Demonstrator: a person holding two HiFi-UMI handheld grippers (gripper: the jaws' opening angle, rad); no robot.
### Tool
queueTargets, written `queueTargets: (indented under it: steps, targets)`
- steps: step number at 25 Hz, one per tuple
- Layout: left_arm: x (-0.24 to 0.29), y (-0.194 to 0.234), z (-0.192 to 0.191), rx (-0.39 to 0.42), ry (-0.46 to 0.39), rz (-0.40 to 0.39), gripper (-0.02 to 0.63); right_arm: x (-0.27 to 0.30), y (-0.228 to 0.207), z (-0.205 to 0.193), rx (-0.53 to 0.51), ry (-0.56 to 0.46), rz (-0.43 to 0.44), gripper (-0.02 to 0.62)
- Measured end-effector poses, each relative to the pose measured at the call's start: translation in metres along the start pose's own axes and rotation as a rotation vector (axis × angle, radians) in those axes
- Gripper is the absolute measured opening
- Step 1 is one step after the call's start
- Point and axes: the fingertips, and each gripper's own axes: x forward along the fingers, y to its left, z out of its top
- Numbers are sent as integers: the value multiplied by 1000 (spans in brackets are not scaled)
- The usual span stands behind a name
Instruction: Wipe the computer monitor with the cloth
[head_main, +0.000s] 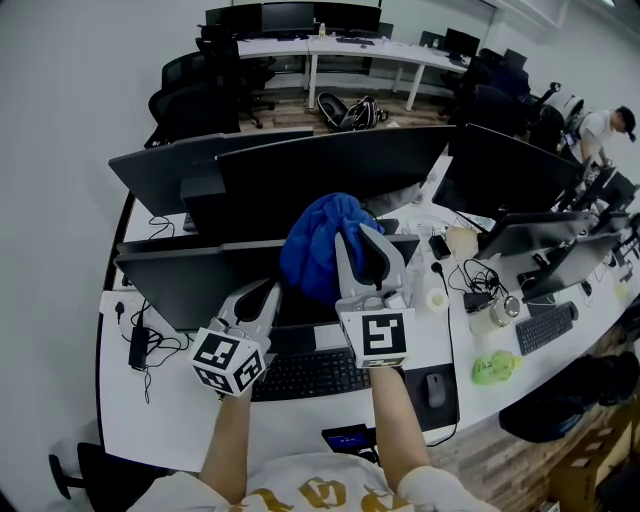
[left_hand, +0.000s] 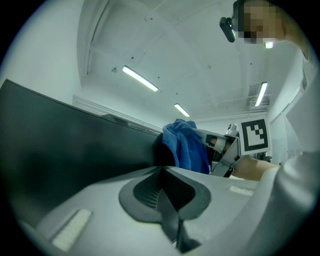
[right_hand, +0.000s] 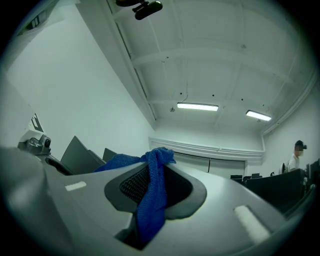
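Right gripper (head_main: 362, 250), jaws clamped on the bunched blue cloth (head_main: 315, 240), holds it at the monitor's (head_main: 170, 285) top edge, apparently to wipe downward; left gripper (head_main: 262, 298), closed and empty, hangs just below.

Both forearms extend forward. Left gripper (head_main: 266, 292): held lower, jaws together, empty. Right gripper (head_main: 360, 238): raised higher, jaws clamped on the blue cloth (head_main: 315, 245).

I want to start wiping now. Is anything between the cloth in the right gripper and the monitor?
Nothing visible. The blue cloth, pinched in the fingers of the right gripper, is bunched right at the top edge of the monitor. The left gripper, shut and empty, sits off to the cloth's left.
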Motion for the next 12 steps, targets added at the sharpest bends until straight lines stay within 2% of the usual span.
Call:
queueTargets:
  steps: [12]
  targets:
    - [21, -20, 0, 36, -5, 25, 2, -13, -37, -9, 15, -6, 5, 103]
